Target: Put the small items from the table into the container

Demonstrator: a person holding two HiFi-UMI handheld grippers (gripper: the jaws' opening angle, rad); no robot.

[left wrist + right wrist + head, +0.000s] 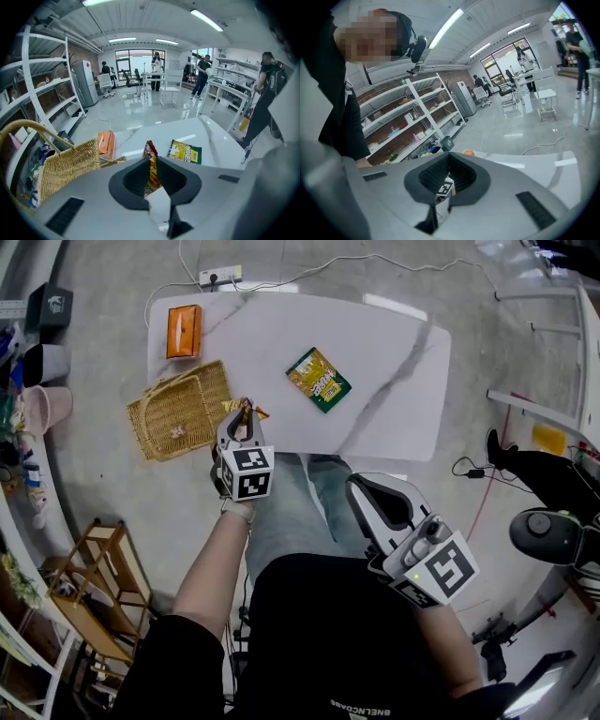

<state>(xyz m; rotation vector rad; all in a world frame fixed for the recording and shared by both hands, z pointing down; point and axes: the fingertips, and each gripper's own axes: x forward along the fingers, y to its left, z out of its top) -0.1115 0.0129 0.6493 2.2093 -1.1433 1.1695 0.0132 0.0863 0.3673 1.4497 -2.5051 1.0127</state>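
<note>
Left tongs (244, 418), head view: clenched on a small red-and-yellow crinkled snack packet (257, 412), held at the near edge of the white marble-pattern table (394, 362). The woven straw basket (178, 409) lies just to their left, the orange rectangular box (184, 331) beyond it, and the flat green-and-yellow packet (319, 380) beyond and to their right. Right tongs (361, 488): short of the table's near edge, over the person's lap, well apart from every item. Left gripper view: left tongs (151, 160) with both pads pressed on the snack packet (149, 149), which stands upright between them; basket (65, 166) to the left, orange box (106, 144) ahead-left, green-and-yellow packet (184, 152) ahead-right on the table (220, 136). Right gripper view: right tongs (449, 157) closed tip to tip, grasping nothing.
</note>
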